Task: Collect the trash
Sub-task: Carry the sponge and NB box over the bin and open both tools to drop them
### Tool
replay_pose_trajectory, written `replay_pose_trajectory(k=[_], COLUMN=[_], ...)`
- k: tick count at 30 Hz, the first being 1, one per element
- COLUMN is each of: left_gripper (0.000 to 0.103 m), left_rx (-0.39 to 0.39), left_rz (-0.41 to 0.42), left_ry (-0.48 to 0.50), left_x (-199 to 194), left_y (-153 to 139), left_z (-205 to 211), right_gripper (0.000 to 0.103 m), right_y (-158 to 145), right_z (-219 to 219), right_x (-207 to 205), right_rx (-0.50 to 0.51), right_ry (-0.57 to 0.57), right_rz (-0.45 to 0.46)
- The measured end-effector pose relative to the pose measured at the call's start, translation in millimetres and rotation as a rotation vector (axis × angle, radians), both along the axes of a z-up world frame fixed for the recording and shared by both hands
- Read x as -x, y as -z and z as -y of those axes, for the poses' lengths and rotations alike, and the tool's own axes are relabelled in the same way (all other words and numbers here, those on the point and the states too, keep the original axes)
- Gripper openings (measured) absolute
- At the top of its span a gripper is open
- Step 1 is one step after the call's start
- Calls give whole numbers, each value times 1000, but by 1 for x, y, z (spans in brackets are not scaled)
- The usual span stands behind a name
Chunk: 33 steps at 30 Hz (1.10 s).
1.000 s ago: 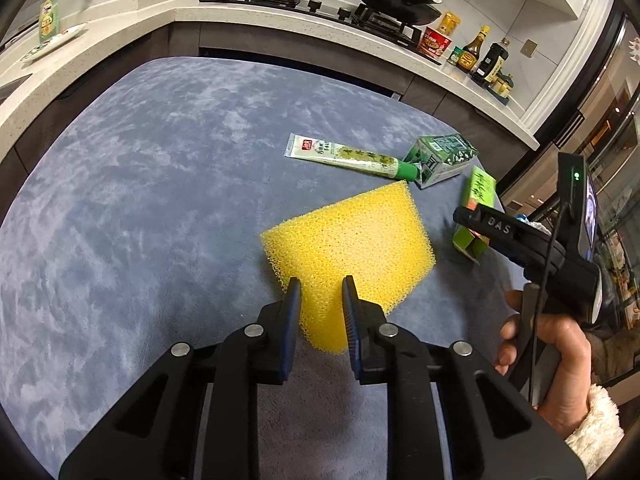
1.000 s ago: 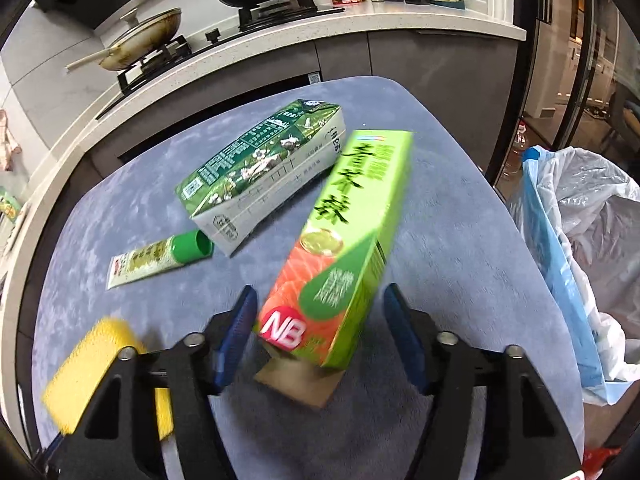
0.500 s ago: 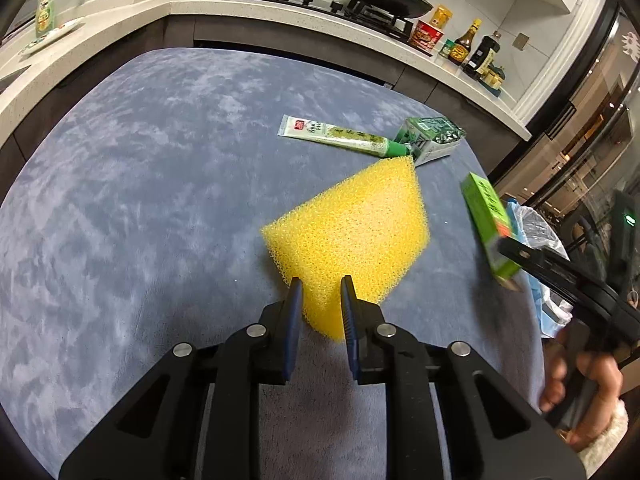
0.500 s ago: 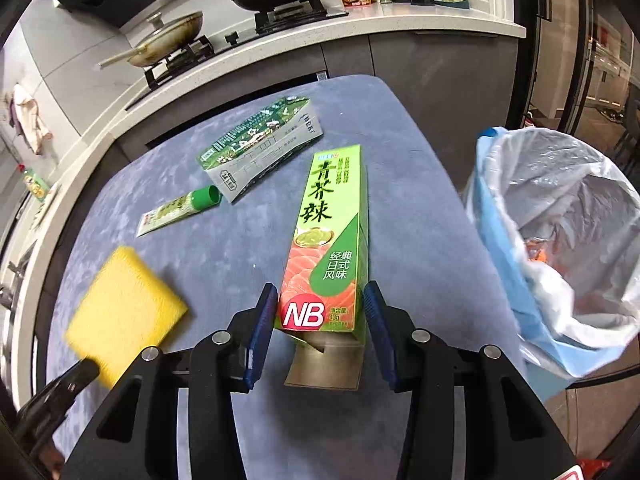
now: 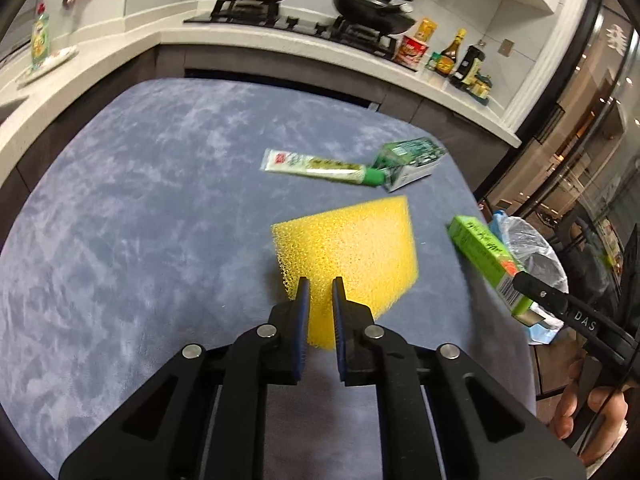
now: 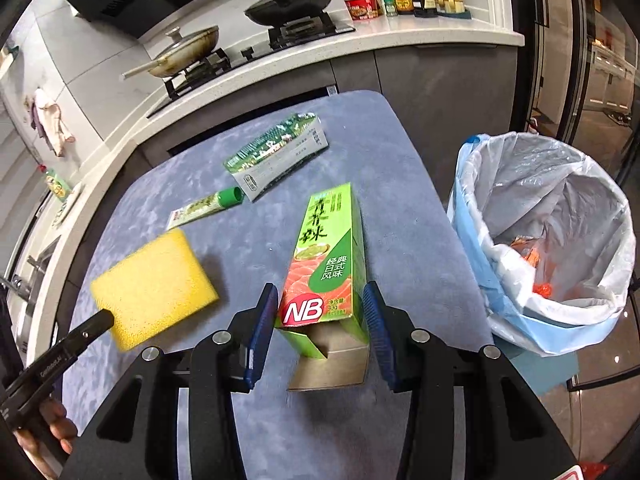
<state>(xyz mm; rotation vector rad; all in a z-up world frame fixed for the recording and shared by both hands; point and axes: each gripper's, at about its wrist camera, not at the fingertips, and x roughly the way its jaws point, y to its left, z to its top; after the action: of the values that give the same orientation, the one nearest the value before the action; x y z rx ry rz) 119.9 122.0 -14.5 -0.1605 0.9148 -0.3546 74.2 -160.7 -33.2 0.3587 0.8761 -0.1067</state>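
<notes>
My left gripper (image 5: pixel 319 294) is shut on a corner of a yellow sponge (image 5: pixel 352 248) and holds it above the blue-grey table (image 5: pixel 120 220); the sponge also shows in the right wrist view (image 6: pixel 154 282). My right gripper (image 6: pixel 320 300) is shut on a green wasabi box (image 6: pixel 326 260), lifted above the table near its right edge; the box also shows in the left wrist view (image 5: pixel 486 258). A green-capped tube (image 6: pixel 206 208) and a green-and-white carton (image 6: pixel 276 156) lie on the table further back.
A bin with a white and blue liner (image 6: pixel 548 248) stands off the table's right edge, with some trash inside. A kitchen counter (image 6: pixel 360 46) with a stove, pans and bottles runs behind the table.
My right gripper has closed on the wasabi box and carried it up and right, toward the bin. My left gripper has lifted the sponge slightly, still gripping its corner.
</notes>
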Motion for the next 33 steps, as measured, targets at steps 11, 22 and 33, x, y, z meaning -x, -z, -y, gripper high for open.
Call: replay_pose_trajectory(k=[11,22,33], left_gripper=[9,9,9], left_rx=[-6,10,-39], left_rz=[77,123,101], left_ry=[135,327,457], left_x=[19,12,-2], left_y=[-45,-66,-36], left_z=[64,187,307], right_gripper=[40,40,40], right_y=[-38,-75,-44], right_z=[36,127,212], right_x=[35,70,81], right_rx=[-8,29,36], right_ry=[43,200,339], right_rz=[105,210,150])
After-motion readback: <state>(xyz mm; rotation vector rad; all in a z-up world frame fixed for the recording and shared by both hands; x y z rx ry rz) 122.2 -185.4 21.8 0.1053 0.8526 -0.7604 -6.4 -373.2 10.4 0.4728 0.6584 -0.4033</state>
